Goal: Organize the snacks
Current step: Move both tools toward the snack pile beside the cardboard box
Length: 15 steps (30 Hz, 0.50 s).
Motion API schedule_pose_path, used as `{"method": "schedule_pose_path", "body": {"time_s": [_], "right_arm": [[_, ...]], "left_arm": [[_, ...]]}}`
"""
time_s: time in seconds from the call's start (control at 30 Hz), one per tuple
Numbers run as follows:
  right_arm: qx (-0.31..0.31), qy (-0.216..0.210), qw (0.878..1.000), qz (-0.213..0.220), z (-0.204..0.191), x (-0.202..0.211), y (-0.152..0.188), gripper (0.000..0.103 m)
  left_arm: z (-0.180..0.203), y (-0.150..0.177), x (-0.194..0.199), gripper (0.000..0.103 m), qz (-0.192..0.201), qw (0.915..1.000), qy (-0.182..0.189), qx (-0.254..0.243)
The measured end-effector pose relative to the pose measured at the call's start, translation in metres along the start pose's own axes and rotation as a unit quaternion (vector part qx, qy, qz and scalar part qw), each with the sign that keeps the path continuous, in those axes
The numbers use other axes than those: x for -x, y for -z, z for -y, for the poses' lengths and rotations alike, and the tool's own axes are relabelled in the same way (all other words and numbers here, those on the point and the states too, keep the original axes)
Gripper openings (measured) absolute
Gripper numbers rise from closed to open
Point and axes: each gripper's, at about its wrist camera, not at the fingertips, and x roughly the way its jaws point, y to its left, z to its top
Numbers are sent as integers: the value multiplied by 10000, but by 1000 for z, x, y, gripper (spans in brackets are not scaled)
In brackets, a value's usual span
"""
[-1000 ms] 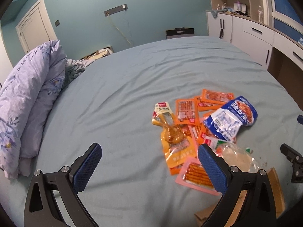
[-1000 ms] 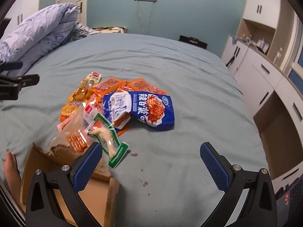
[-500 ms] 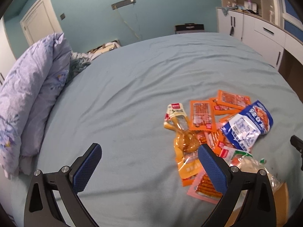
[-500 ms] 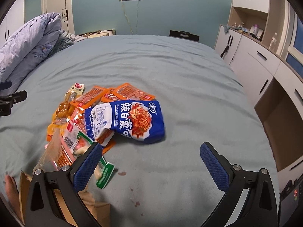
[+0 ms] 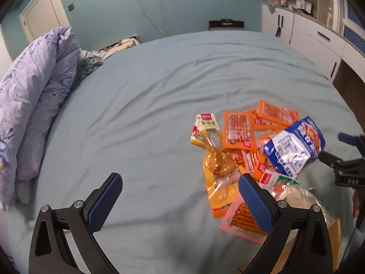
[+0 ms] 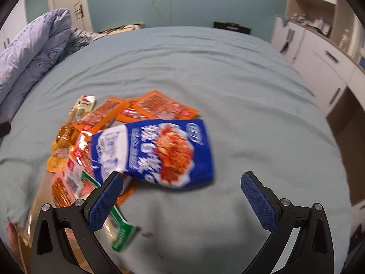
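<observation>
A heap of snack packets lies on the blue bed sheet (image 5: 136, 118). A large blue and white bag (image 6: 157, 153) tops it, also in the left wrist view (image 5: 294, 146). Several orange packets (image 5: 238, 129) (image 6: 159, 107), a yellow packet (image 5: 219, 159), a pink packet of sticks (image 5: 241, 217) and a green and white packet (image 6: 123, 237) lie around it. My left gripper (image 5: 180, 201) is open and empty, left of the heap. My right gripper (image 6: 182, 201) is open and empty, just in front of the blue bag; it shows in the left wrist view (image 5: 349, 157).
A cardboard box (image 5: 333, 233) sits at the near edge under the heap, also in the right wrist view (image 6: 22, 246). A folded lilac duvet (image 5: 29, 105) lies at the left. White cabinets (image 5: 319, 38) stand at the right, past the bed's edge.
My right gripper has moved forward and closer to the blue bag, which now looks larger. My left gripper has shifted slightly; the heap has not moved.
</observation>
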Motion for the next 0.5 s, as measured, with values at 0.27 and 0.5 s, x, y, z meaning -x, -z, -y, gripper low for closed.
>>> {"method": "schedule_pose_path", "body": {"time_s": [0.27,0.5], "right_arm": [[656,-264,9966,-425,-29,-59,-27,103],[-283,-923,9909,-942,4,-93,-44,91]], "left_arm": [[10,0,-6,103,4,9998,59,-199],[8,3,-26,103,-262,9995,59,-145]]}}
